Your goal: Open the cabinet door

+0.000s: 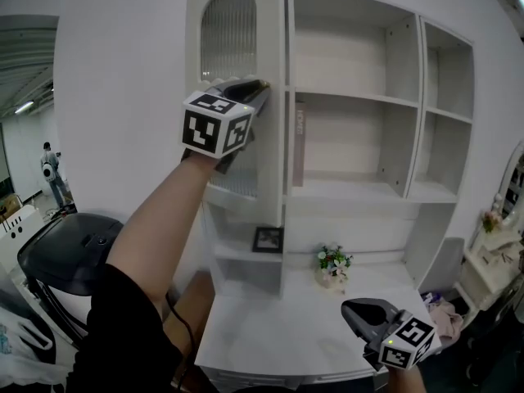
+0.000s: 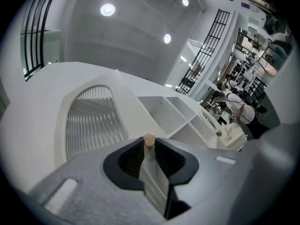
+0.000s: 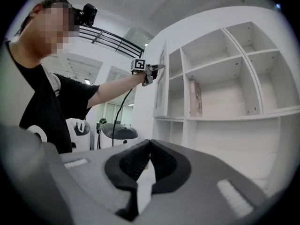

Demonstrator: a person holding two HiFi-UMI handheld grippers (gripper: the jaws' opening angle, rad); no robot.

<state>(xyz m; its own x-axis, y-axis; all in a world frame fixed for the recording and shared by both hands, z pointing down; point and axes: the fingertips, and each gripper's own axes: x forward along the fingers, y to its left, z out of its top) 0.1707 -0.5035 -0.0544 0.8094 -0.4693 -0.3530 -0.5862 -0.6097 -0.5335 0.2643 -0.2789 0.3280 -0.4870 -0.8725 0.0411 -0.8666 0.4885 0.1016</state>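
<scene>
Left hand-held gripper [image 1: 260,90] clamping cabinet door [image 1: 229,35] edge, knob [image 2: 149,140] barely visible

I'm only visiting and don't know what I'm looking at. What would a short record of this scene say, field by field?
Setting: white cabinet above a desk top
Door: arched ribbed-glass door, standing open from the cabinet
Left hand-held gripper: jaws closed on the door's small knob
Right hand-held gripper: low over the desk, jaws together, empty
Other things: book upright on a shelf; picture frame in a low compartment; flowers on the desk top
</scene>
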